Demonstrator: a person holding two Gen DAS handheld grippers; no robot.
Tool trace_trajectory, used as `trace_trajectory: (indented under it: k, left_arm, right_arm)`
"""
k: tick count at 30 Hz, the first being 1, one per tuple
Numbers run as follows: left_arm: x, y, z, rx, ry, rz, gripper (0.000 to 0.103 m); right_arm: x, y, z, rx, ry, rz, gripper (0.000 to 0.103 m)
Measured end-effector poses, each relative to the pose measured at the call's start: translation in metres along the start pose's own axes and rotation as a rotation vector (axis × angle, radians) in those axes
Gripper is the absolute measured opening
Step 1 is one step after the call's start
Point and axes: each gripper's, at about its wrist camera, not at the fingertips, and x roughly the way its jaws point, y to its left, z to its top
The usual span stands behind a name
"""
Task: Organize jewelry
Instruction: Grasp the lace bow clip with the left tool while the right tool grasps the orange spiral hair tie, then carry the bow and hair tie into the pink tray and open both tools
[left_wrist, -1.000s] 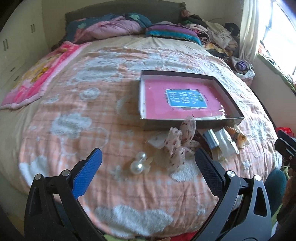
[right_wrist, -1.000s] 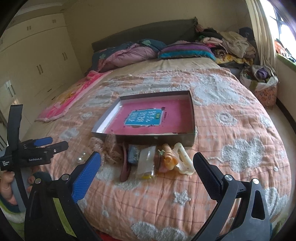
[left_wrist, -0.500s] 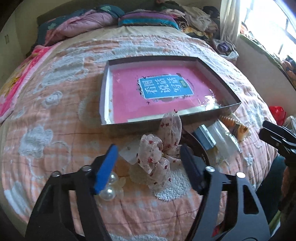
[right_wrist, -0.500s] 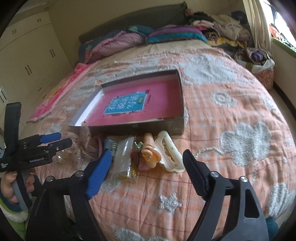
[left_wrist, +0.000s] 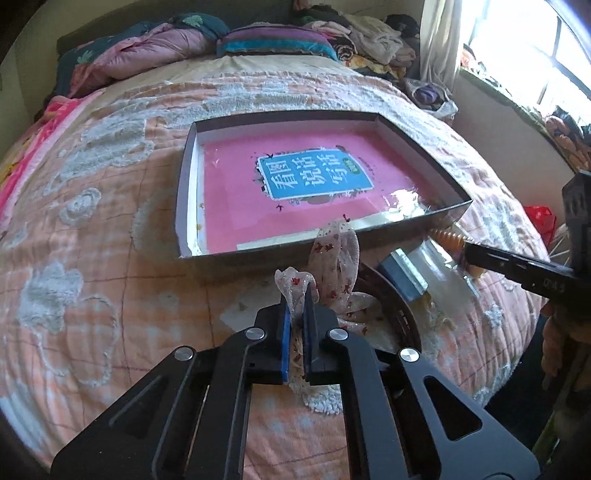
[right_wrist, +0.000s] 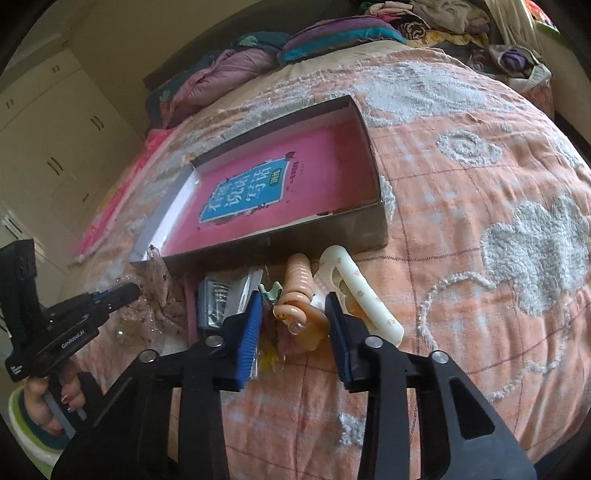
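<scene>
One wide bed (left_wrist: 92, 229) under an orange-checked quilt with white tufted clouds is filling both views, pillows and folded clothes piling at its far end. Lying on the quilt's middle is a shallow cardboard box (left_wrist: 424, 146), its floor showing a pink sheet with a blue label. Just near of the box's near wall, the hair accessories are lying in a row: a sheer bow with red dots (left_wrist: 334, 258) at the left, then a dark headband (left_wrist: 399, 306), a clear packet (right_wrist: 225, 295), an orange spiral claw clip (right_wrist: 299, 291) and a cream claw clip (right_wrist: 364, 291) at the right. The left gripper (left_wrist: 295, 321) is pinching a loop of the bow between its nearly closed fingers. The right gripper (right_wrist: 293, 321) is spreading its fingers on either side of the orange clip, not visibly touching it.
</scene>
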Motion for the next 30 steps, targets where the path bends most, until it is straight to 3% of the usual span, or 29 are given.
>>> trace_trajectory:
  k: [2,19,30]
  left_arm:
    - [-0.005,0.003,0.002,-0.006,-0.014,-0.003,0.0]
    - [-0.047,0.028,0.031,-0.076,-0.113,-0.013,0.0]
    - [-0.065,0.047,0.075,-0.106,-0.189,0.022,0.0]
  right_arm:
    - [-0.007,0.0,-0.001,-0.004,-0.017,0.007,0.025]
    - [-0.08,-0.025,0.001,0.028,-0.15,0.042,0.023]
    - [-0.095,-0.004,0.042,-0.043,-0.206,0.061,0.023]
